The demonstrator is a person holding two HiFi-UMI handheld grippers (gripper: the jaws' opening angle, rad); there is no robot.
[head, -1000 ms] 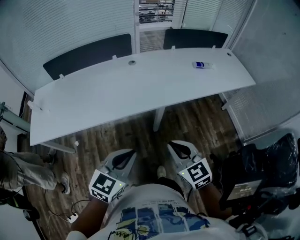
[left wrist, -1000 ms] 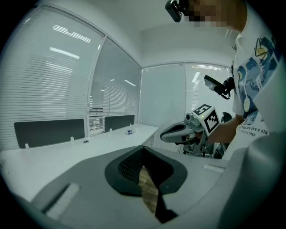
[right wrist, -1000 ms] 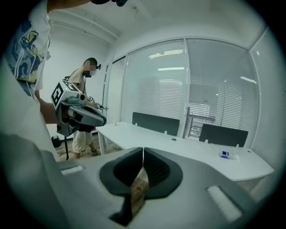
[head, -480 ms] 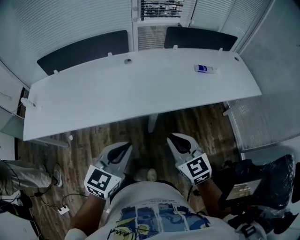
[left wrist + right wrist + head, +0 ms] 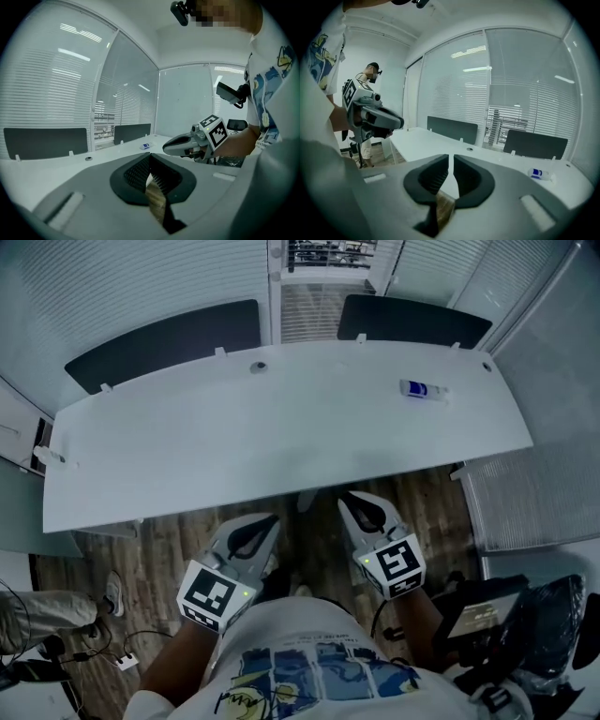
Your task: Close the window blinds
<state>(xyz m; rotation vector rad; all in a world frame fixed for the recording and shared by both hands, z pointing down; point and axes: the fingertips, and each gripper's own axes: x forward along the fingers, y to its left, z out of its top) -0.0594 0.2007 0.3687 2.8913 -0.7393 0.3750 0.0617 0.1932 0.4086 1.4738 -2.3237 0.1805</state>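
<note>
The window blinds (image 5: 141, 282) hang shut behind the white desk (image 5: 281, 442). One narrow panel (image 5: 323, 259) between them still lets shelves show through; it also appears as blinds (image 5: 506, 123) in the right gripper view and blinds (image 5: 104, 125) in the left gripper view. Both grippers hover over the wooden floor at the desk's near edge, far from the blinds. My left gripper (image 5: 270, 519) is shut and empty, its tips (image 5: 150, 157) meeting. My right gripper (image 5: 349, 498) has just been opening a little: a thin slit (image 5: 451, 161) shows between its jaws, with nothing in it.
Two dark partition panels (image 5: 164, 343) (image 5: 412, 320) stand along the desk's far edge. A small white bottle with a blue label (image 5: 422, 389) lies at the desk's right end. A person's legs (image 5: 37, 615) are at the far left. Black equipment (image 5: 511, 615) sits at the right.
Both grippers have moved forward to the desk's near edge, and the desk now fills more of the head view. The standing person's legs have slid toward the lower left corner.
</note>
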